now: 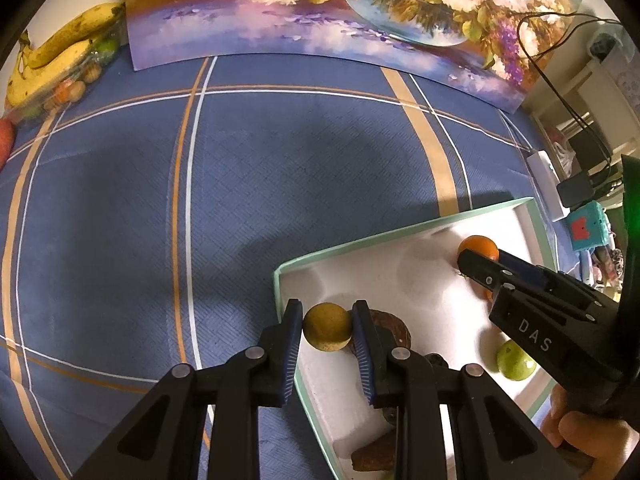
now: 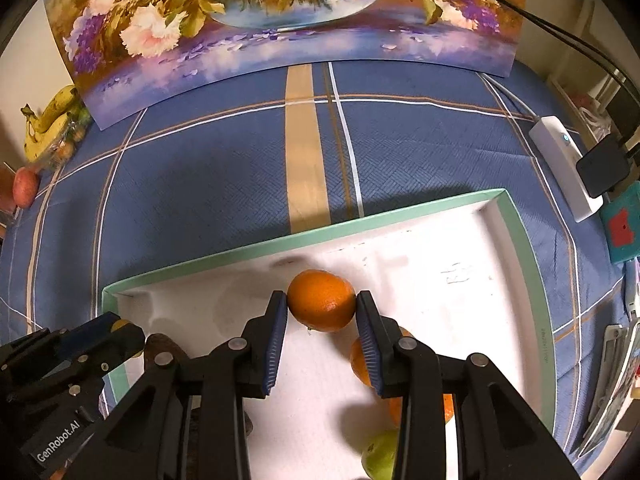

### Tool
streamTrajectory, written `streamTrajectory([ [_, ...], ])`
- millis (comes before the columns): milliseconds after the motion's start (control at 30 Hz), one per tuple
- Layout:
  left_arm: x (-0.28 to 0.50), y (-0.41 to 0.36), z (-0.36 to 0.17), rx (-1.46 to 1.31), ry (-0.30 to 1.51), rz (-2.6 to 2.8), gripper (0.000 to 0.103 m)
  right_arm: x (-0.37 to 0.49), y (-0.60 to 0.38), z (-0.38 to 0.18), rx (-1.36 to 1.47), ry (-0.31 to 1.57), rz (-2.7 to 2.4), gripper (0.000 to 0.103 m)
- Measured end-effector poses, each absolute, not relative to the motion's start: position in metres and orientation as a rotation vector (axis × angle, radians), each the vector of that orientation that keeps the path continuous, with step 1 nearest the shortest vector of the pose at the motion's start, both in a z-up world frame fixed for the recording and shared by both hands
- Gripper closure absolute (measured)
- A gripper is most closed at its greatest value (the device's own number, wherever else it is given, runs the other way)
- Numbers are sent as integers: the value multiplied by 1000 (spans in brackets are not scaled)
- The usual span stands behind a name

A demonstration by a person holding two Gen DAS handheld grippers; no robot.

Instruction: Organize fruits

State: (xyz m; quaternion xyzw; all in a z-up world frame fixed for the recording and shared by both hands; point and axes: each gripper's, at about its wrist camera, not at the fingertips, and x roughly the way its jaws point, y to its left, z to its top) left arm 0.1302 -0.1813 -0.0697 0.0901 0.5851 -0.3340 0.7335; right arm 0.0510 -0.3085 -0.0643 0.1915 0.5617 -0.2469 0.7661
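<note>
Fruits are mostly in or over the white tray (image 2: 516, 248) with the mint-green rim, which sits on a blue plaid cloth (image 1: 120, 208). The left gripper (image 1: 327, 326) is clamped tight on a small yellow-brown ball fruit (image 1: 327, 326), right over the tray's near-left corner, with a dark brown fruit (image 1: 394, 326) just behind it inside the tray. The right gripper (image 2: 322, 306) has its pads pressed on both sides of an orange (image 2: 322, 300), toward the tray's far wall. From the left wrist view you can see that same orange (image 1: 478, 247) poking out past the other gripper's tip (image 1: 476, 266).

Also inside the tray: another orange one (image 2: 360, 360) half hidden behind the right finger, and a green fruit (image 1: 515, 362) nearer the front edge. Can't tell whether the held fruits are touching the tray floor.

Well away from the tray, at the cloth's far-left corner, there's a bunch of bananas (image 1: 60, 60) on top of a bag of more fruit, next to a flower painting (image 2: 280, 20) propped at the back. A white power strip (image 2: 564, 164) lies off the tray's right side.
</note>
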Motion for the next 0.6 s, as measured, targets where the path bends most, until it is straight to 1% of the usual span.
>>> streamTrajectory([
  [267,130,-170,-61,175,1308,-750,74,53,-305,-59,403,1225,-541,66],
  [600,125,-138,-36,105,1302,-739,73,43,-284,-27,402,1183,-543,66],
])
